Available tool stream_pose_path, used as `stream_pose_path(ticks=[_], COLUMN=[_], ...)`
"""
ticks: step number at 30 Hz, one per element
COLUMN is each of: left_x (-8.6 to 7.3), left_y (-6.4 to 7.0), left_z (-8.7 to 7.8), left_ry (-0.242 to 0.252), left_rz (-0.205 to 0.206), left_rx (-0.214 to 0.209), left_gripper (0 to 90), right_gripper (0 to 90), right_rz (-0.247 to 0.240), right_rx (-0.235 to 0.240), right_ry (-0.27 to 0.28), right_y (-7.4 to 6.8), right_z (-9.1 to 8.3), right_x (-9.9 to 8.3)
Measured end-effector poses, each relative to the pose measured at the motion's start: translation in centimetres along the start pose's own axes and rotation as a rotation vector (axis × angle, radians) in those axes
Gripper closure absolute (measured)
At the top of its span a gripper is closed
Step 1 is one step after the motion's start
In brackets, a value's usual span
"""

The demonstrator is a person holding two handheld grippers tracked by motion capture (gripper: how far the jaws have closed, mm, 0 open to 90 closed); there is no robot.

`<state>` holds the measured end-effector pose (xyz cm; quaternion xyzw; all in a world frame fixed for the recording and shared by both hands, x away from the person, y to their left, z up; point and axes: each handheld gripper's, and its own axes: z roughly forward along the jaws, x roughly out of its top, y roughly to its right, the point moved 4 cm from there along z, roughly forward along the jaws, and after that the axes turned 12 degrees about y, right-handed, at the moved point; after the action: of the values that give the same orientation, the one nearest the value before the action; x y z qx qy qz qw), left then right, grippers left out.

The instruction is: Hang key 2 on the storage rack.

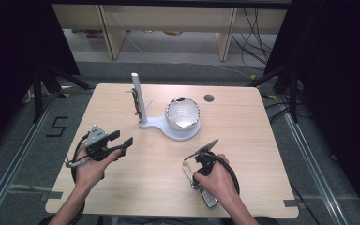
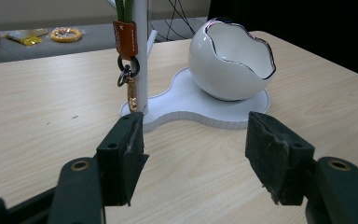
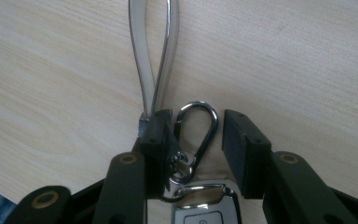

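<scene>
**Keychain between my right jaws, not yet pinched**

Keychain [image 3: 193, 154] lies flat on the table [image 1: 243, 140] near its front edge, and my right gripper [image 3: 196, 140] sits low over it. In the right gripper view the jaws stand a little apart with the silver carabiner [image 3: 196, 128] in the gap between them; the left pad [image 3: 161, 140] is just beside the clip and seems to touch the swivel ring below it, while the right pad stands clear of the metal. A long shiny loop [image 3: 154, 51] runs away from the jaws across the wood, and the top of a key fob [image 3: 205, 207] shows right under them.

My left gripper [image 2: 193, 154] has its jaws spread wide with nothing between them, held above bare table at the left. It faces a white stand [image 2: 205, 105] in the table's middle. On the stand's round end sits a white egg-shaped bowl [image 2: 230, 60] with a jagged open rim. Beside it rises a white post [image 2: 141, 51], from which an orange tag with rings [image 2: 126, 39] hangs on a green cord.
</scene>
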<state>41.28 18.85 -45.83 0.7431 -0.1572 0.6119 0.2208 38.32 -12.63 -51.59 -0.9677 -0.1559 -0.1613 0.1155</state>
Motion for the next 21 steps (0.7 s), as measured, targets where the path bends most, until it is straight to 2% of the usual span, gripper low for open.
stream_pose_path(ticks=[2,3,4,6,9,10,11,12,13,14,15,17,19,21], left_x=[0.0,0.0,0.0,0.1,0.0,0.0,0.0,0.0,0.0,0.0,0.0,0.0,0.0,0.0], left_y=[0.0,0.0,0.1,0.1,0.1,0.1,0.0,0.0,0.0,0.0,0.0,0.1,0.1,0.1], left_z=[0.0,0.0,0.1,0.0,0.0,0.0,0.0,0.1,0.1,0.1,0.1,0.1,0.1,0.2], left_ry=[0.002,0.004,0.009,0.004,0.002,0.002,0.001,0.001,0.002,0.002,0.003,0.002,0.002,0.002], left_rz=[0.001,0.001,-0.003,0.001,0.002,0.003,0.003,0.003,0.002,0.003,0.003,0.004,0.006,0.008], left_rx=[-0.001,-0.001,-0.006,0.0,-0.003,-0.003,-0.003,-0.003,-0.003,-0.002,-0.002,-0.002,-0.005,-0.005], left_gripper=[37.1,37.1,37.2,37.2,37.2,37.2,37.3,37.3,37.3,37.3,37.3,37.3,37.4,37.4], right_gripper=[63.3,63.8,64.0,65.7,68.2,68.2,68.4,68.8,69.0,69.0,69.0,68.8,66.3,64.3], right_rz=[-0.035,-0.015,-0.027,-0.013,-0.032,-0.003,-0.006,-0.015,-0.04,-0.043,0.0,0.011,-0.004,0.017], right_rx=[-0.011,-0.03,-0.048,-0.071,-0.06,-0.051,-0.069,-0.064,-0.029,-0.037,-0.052,-0.047,-0.047,-0.044], right_ry=[-0.006,-0.026,-0.007,-0.014,-0.03,-0.044,-0.031,-0.019,-0.007,-0.001,-0.012,0.006,0.014,0.017], right_y=[0.1,-0.2,-0.2,-0.5,-0.4,-0.6,-0.4,-0.3,0.0,0.1,-0.1,0.2,0.8,0.9], right_z=[0.0,-0.1,0.0,0.0,-0.2,-0.3,-0.2,-0.2,-0.1,-0.1,-0.2,-0.1,-0.1,-0.3], right_x=[-0.1,-0.2,-0.3,-0.4,-0.3,-0.3,-0.2,-0.1,0.0,0.1,0.1,0.3,0.4,0.5])
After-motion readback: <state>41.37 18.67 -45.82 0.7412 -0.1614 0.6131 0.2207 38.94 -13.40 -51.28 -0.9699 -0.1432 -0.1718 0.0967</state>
